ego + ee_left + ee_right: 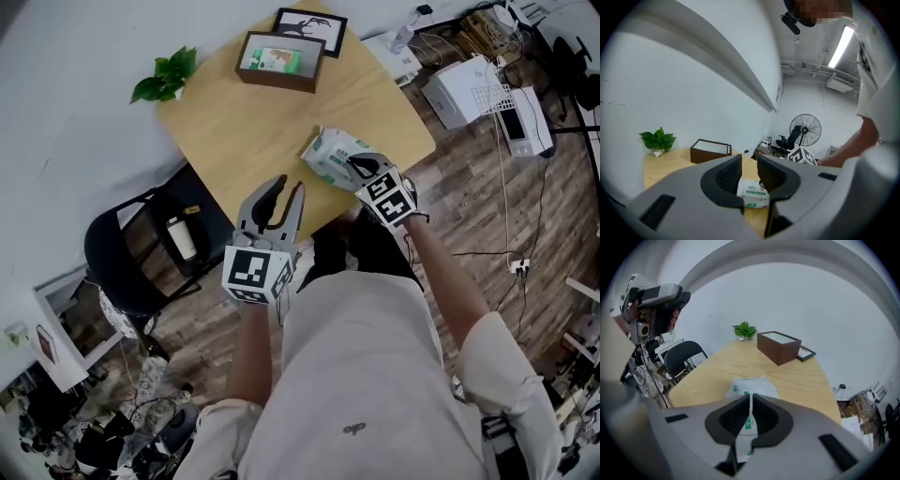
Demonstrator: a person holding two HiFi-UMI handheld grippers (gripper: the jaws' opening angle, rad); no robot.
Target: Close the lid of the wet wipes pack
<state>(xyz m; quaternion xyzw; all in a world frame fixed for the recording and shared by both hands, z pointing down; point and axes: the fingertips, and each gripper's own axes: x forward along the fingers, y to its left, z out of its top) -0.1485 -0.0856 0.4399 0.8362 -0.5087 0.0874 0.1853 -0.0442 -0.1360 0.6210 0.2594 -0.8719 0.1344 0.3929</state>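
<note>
The white and green wet wipes pack lies near the front right edge of the wooden table. My right gripper sits at the pack's near end. In the right gripper view, my right gripper has its jaws shut on a thin white flap of the pack, seen edge-on. My left gripper hovers open over the table's front edge, left of the pack, and holds nothing. In the left gripper view, the pack shows through the gap of my left gripper, lying farther off.
A brown box and a framed picture stand at the table's far side, and a small plant at its left corner. A black chair with a white bottle stands left of the table. White devices and cables lie on the floor at right.
</note>
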